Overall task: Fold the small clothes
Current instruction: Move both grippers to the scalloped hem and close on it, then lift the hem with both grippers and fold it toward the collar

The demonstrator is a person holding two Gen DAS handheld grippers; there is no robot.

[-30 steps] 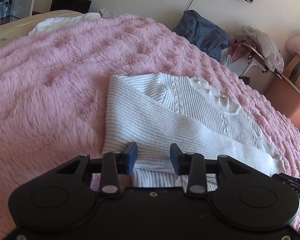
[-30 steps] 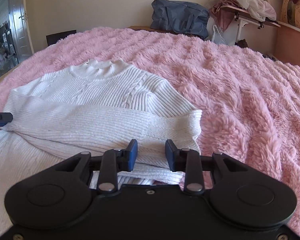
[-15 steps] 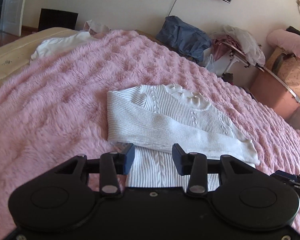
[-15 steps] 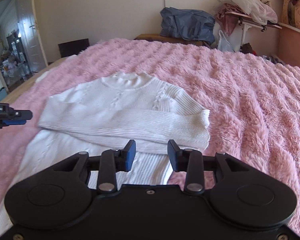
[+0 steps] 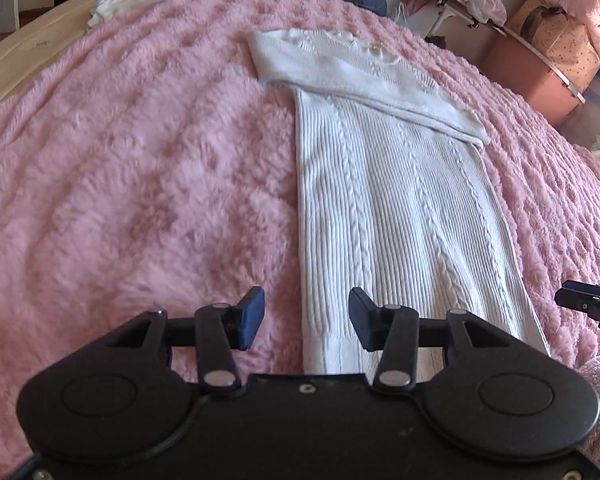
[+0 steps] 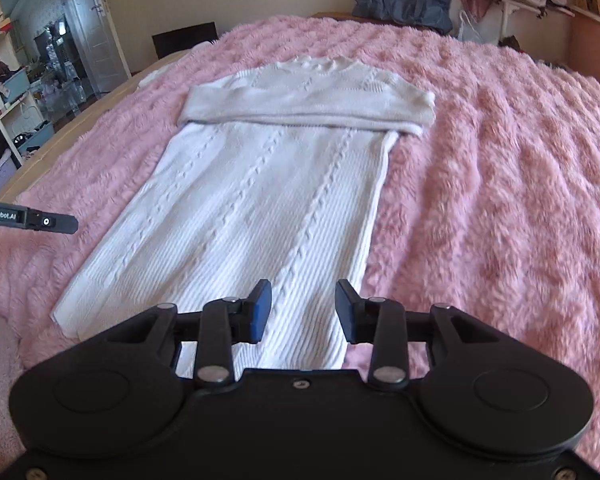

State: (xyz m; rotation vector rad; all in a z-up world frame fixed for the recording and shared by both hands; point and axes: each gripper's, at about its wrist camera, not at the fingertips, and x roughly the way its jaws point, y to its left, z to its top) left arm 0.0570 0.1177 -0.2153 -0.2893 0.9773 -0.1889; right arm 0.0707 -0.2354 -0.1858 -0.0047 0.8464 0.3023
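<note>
Left gripper (image 5: 306, 322) hangs low over the near hem, jaws spread wide, nothing between them; its left pad (image 5: 249, 322) sits over the pink fleece blanket (image 5: 140, 184), its right pad over knit, so the sweater's left bottom corner lies just ahead and between. White cable-knit sweater (image 6: 256, 208) lies flat, lengthwise away from both tools, sleeves already folded across the chest (image 6: 308, 108) at the far end; hem nearest. Right gripper (image 6: 303, 310) likewise wide and empty, poised over the hem's right corner, sweater edge just inside its right pad.

Judged step: pinch both hem corners and carry the hem up to the sleeve band. To do it well: drop each pair of pads astride both knit layers, not fleece; close level and together; lift only enough to clear the pile; keep the hem taut between tools; lay edge square on the folded sleeves.
</note>
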